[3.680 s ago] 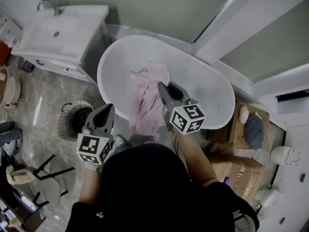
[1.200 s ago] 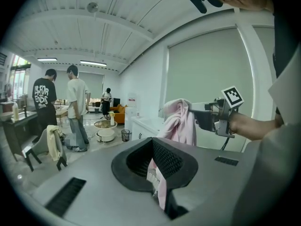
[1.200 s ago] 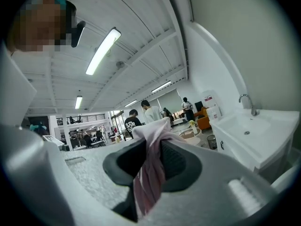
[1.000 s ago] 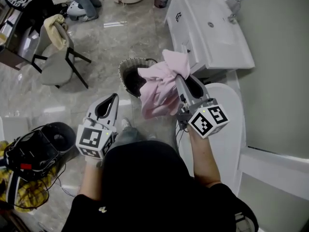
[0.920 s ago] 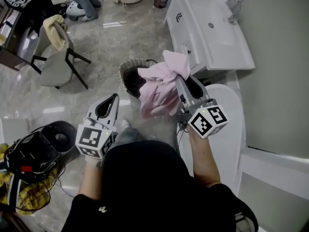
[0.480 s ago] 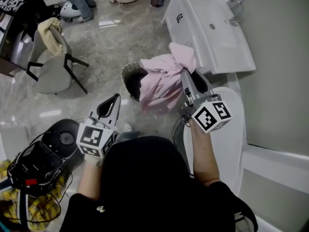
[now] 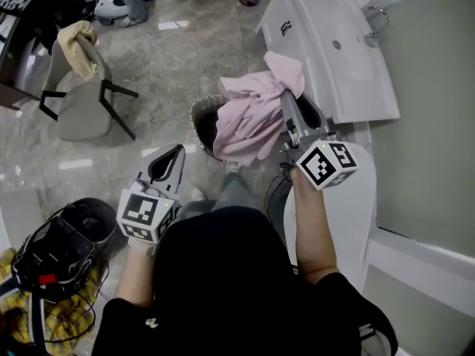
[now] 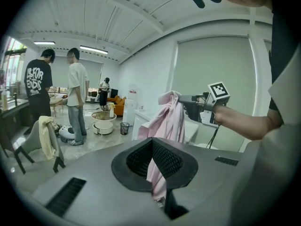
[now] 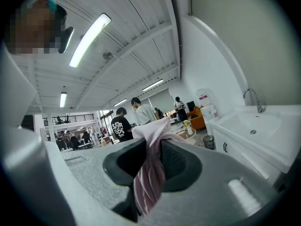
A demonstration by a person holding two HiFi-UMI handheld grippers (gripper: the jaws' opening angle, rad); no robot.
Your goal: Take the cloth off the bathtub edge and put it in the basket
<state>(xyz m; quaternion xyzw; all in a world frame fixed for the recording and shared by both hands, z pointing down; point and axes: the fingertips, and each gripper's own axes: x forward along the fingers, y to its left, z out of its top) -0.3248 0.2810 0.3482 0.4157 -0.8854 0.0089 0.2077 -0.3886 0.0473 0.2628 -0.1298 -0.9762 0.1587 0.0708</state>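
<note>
**Head view:** The right tool pinches a pink cloth at its tips. The cloth hangs in a bunch over a woven basket that stands on the floor. I cannot tell whether the cloth's lower end touches the basket's rim. The white bathtub lies under the right forearm, with the washbasin beyond it. The left tool hovers apart at the lower left, its tips pressed together with nothing held.

**Left gripper view:** The left tool has its jaws meeting at the tips. Through the gap behind the tips, the cloth shows farther off, dangling from the right tool.

**Right gripper view:** The right tool is clamped on the cloth. The cloth bulges above the jaws and trails down between them.
</note>
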